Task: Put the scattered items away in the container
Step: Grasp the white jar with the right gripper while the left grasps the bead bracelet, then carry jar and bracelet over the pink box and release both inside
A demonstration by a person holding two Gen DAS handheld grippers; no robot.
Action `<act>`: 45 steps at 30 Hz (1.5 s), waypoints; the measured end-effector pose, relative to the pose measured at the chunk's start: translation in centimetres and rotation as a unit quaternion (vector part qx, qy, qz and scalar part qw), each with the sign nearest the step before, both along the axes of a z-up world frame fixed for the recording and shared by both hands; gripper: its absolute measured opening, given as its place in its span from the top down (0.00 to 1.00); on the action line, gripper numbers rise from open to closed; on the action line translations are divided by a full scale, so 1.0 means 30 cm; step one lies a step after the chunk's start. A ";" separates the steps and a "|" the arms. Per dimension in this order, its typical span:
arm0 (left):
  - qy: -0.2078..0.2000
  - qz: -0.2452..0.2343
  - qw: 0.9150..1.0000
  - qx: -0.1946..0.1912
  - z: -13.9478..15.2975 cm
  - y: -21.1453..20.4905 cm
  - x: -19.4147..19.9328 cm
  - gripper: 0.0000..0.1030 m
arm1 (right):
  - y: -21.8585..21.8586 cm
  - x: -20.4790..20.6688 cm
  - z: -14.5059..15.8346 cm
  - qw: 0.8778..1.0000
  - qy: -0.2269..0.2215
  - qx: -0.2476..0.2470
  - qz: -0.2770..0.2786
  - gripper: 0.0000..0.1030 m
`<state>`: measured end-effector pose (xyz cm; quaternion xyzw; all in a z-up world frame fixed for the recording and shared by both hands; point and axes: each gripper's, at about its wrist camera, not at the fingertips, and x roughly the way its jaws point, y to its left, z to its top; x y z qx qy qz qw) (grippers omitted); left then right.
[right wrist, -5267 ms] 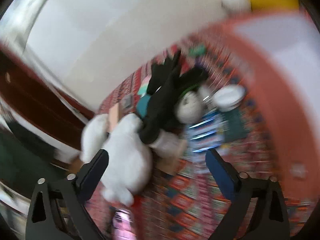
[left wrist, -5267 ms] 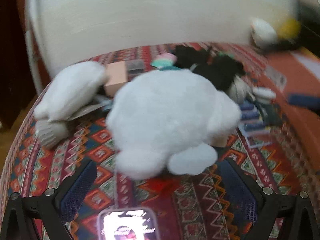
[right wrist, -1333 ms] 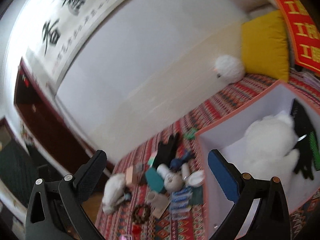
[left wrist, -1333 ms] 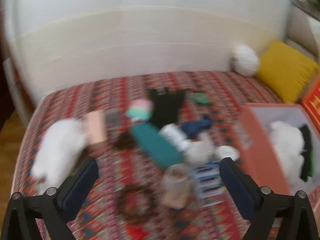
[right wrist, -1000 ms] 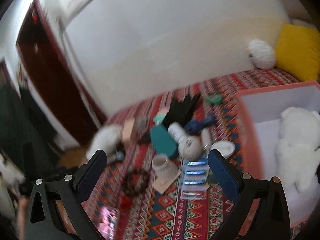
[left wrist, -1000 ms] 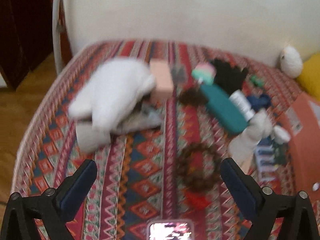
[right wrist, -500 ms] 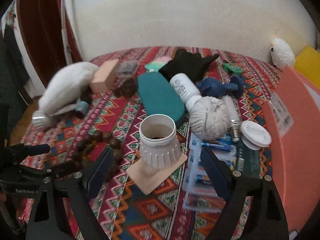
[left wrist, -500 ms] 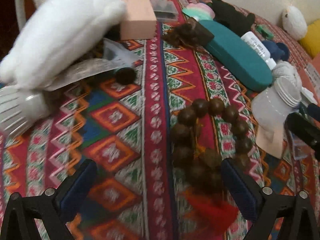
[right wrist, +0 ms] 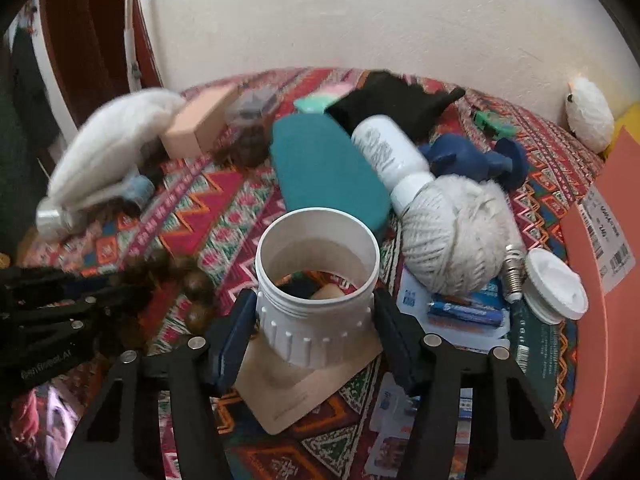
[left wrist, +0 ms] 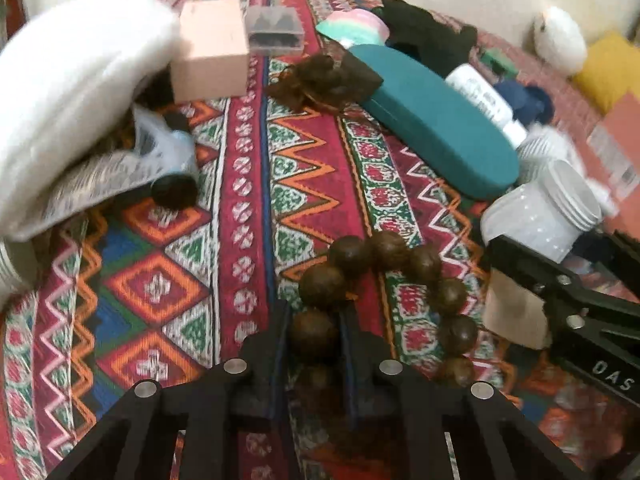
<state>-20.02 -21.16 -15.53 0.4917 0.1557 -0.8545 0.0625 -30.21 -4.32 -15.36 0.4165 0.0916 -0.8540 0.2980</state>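
A brown bead bracelet (left wrist: 385,246) lies on the patterned cloth. My left gripper (left wrist: 314,314) is shut on one of its beads, low in the left wrist view. A white open jar (right wrist: 313,322) stands on a tan card (right wrist: 304,394). My right gripper (right wrist: 316,300) is shut on the jar's ribbed sides. From the left wrist, the jar (left wrist: 540,220) shows at the right with the right gripper's black finger (left wrist: 560,280) against it. The orange container (right wrist: 600,320) fills the right edge.
A teal case (right wrist: 324,164), white bottle (right wrist: 384,148), twine ball (right wrist: 452,236), blue item (right wrist: 472,160), lid (right wrist: 554,284), bulb (right wrist: 514,272) and batteries (right wrist: 464,312) crowd the jar's far side. A white plush (left wrist: 68,92), pink box (left wrist: 210,54) and black glove (left wrist: 424,38) lie farther back.
Both grippers came down to the cloth and went from wide open to shut, the left on a bracelet bead, the right around the white jar.
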 end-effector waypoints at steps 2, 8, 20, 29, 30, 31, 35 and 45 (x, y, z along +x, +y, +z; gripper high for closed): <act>0.009 0.007 0.999 0.031 0.026 -0.029 0.020 0.84 | 0.012 0.012 0.041 1.000 0.010 -0.013 0.004 0.40; 0.053 0.027 0.994 0.096 0.145 -0.088 0.091 0.84 | 0.046 0.040 0.129 0.999 0.016 -0.046 0.013 0.40; 0.100 0.043 0.982 0.156 0.283 -0.140 0.182 0.84 | 0.107 0.167 0.262 0.995 0.032 -0.086 0.039 0.40; 0.130 0.030 0.982 0.135 0.418 -0.068 0.274 0.84 | 0.182 0.259 0.392 0.990 0.055 -0.122 0.051 0.40; 0.132 0.029 0.982 0.131 0.432 -0.056 0.284 0.84 | 0.192 0.270 0.407 0.989 0.058 -0.125 0.052 0.40; 0.133 0.027 0.983 0.127 0.446 -0.045 0.293 0.84 | 0.199 0.280 0.417 0.989 0.061 -0.127 0.052 0.40; 0.146 0.016 0.982 0.121 0.510 0.000 0.326 0.84 | 0.248 0.312 0.466 0.987 0.069 -0.138 0.047 0.40; 0.176 -0.031 0.977 0.118 0.675 0.160 0.381 0.84 | 0.457 0.424 0.618 0.979 0.113 -0.166 0.021 0.40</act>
